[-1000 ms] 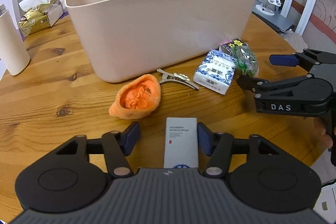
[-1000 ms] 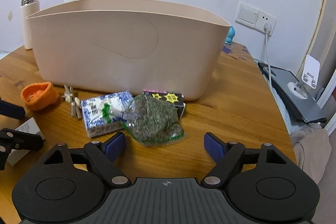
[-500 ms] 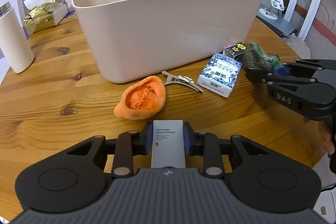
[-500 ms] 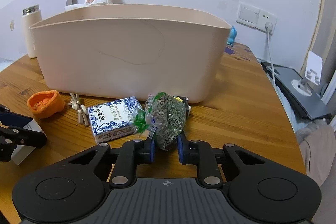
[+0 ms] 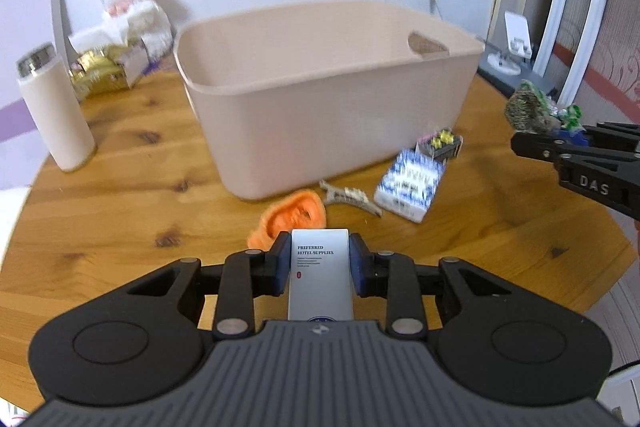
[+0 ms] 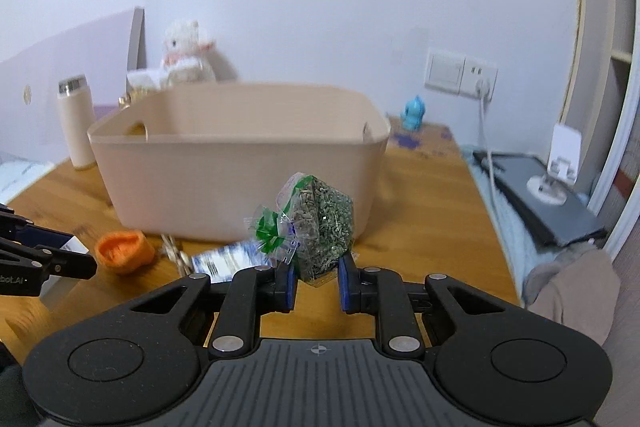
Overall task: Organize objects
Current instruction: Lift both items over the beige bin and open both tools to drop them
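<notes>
Beige plastic bin [image 5: 328, 115] waits ahead: left gripper [image 5: 319, 269] clamps a white cardboard box [image 5: 320, 275], right gripper [image 6: 317, 281] pinches a clear herb bag [image 6: 320, 227] (clear the rim before releasing).

Both wrist views look forward along their fingers, near and slightly above the shared beige bin [image 5: 332, 99].

White box [image 5: 320, 275] in left gripper [image 5: 319, 267]
</notes>
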A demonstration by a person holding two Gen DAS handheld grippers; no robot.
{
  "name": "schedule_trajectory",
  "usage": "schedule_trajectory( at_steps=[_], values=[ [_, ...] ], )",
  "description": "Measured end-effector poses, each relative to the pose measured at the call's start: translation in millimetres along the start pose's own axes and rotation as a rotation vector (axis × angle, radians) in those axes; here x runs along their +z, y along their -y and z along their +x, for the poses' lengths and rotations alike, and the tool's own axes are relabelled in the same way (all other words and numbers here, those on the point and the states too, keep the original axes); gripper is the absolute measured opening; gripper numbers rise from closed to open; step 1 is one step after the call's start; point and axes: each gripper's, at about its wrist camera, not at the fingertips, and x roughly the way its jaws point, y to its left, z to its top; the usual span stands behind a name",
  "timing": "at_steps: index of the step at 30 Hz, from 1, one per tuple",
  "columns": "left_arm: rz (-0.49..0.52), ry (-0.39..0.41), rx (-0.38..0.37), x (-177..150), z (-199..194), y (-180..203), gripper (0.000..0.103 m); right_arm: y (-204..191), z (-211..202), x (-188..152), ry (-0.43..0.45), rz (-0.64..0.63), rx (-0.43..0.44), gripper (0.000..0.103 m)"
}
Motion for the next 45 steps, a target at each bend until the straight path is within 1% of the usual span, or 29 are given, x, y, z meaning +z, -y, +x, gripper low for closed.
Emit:
schedule_trajectory(
  at_steps=[4, 10, 15, 19, 22, 26, 28, 31, 34, 37, 39, 40, 42, 44, 45],
  values=[
    [0.002, 0.061, 0.010, 14.1, -17.5, -4.7, 0.032, -3.3, -15.9, 14.7, 0.057, -0.002, -0.005, 0.019],
    [0.009, 0.160, 0.040, 44.3, -36.5, -11.9, 0.032, -4.6, -26.0, 38.5, 0.130, 0.006, -0.010, 0.019],
    [0.023, 0.227, 0.062, 73.3, -36.2, -13.4, 0.033, -3.6, -20.4, 59.9, 0.169, 0.021, -0.005, 0.019],
    [0.033, 0.247, 0.094, 95.8, -22.3, -14.2, 0.033, -4.9, -6.9, 75.5, 0.181, 0.030, -0.005, 0.019],
    [0.022, 0.243, 0.110, 111.4, -5.2, -14.9, 0.033, -4.8, 9.0, 84.5, 0.171, 0.040, -0.008, 0.019],
    [0.041, 0.225, 0.133, 123.4, 20.9, -13.9, 0.032, -7.8, 31.9, 93.7, 0.152, 0.037, -0.019, 0.019],
    [0.059, 0.190, 0.129, 126.6, 38.2, -13.0, 0.032, -9.7, 46.2, 95.7, 0.133, 0.036, -0.024, 0.019],
    [0.070, 0.136, 0.145, 127.4, 64.3, -11.9, 0.032, -13.3, 68.3, 93.5, 0.091, 0.028, -0.031, 0.019],
    [0.064, 0.068, 0.141, 124.8, 88.5, -13.8, 0.032, -19.0, 88.6, 88.4, 0.030, 0.004, -0.028, 0.019],
    [0.065, 0.024, 0.144, 119.6, 105.3, -15.6, 0.033, -23.0, 104.0, 83.5, -0.026, -0.021, -0.029, 0.019],
    [0.041, 0.006, 0.142, 119.6, 110.8, -19.5, 0.033, -22.7, 111.0, 84.6, -0.044, -0.018, -0.023, 0.020],
    [0.029, -0.003, 0.138, 119.9, 112.0, -21.5, 0.033, -22.7, 112.6, 85.8, -0.051, -0.017, -0.023, 0.021],
    [0.019, 0.002, 0.136, 119.5, 110.3, -24.3, 0.033, -21.4, 114.2, 87.9, -0.068, -0.008, -0.015, 0.028],
    [0.020, 0.012, 0.128, 119.5, 105.4, -25.6, 0.035, -20.5, 112.4, 87.1, -0.067, -0.008, -0.005, 0.041],
    [0.019, 0.018, 0.124, 119.8, 102.1, -26.4, 0.040, -20.9, 110.1, 87.1, -0.061, -0.011, -0.005, 0.043]
  ],
)
